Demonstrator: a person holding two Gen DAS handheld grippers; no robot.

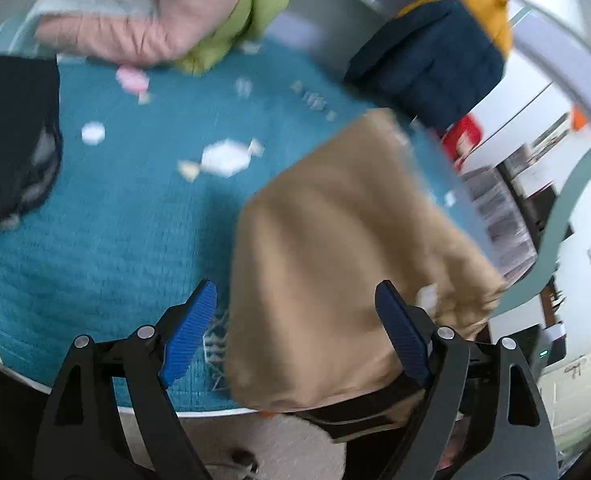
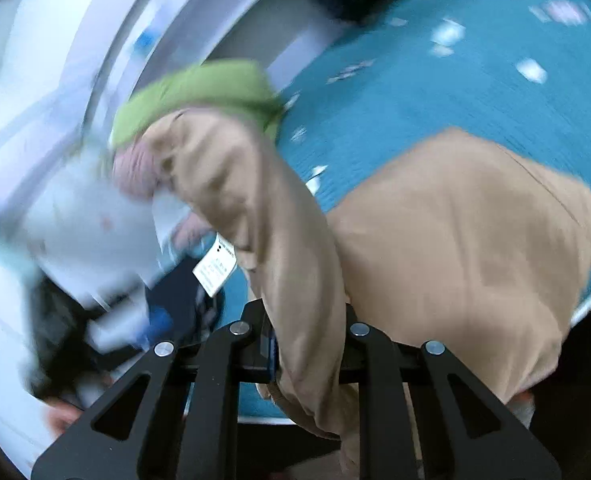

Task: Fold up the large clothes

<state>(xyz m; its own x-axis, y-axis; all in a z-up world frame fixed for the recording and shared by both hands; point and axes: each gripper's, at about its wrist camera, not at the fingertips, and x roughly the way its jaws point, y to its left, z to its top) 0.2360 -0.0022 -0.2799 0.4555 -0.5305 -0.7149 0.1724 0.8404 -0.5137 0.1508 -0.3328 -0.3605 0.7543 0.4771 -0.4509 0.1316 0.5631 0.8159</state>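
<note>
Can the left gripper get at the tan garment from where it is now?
Probably yes. The left gripper is open and the tan garment lies partly between its blue pads, on the teal cloth, with nothing over it. The right gripper is shut on another part of it.

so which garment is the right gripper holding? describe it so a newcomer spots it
On the teal bedspread, look at the near edge. The tan garment lies there, one fold pinched in the right gripper. It's the only tan piece, with a white care label dangling.
</note>
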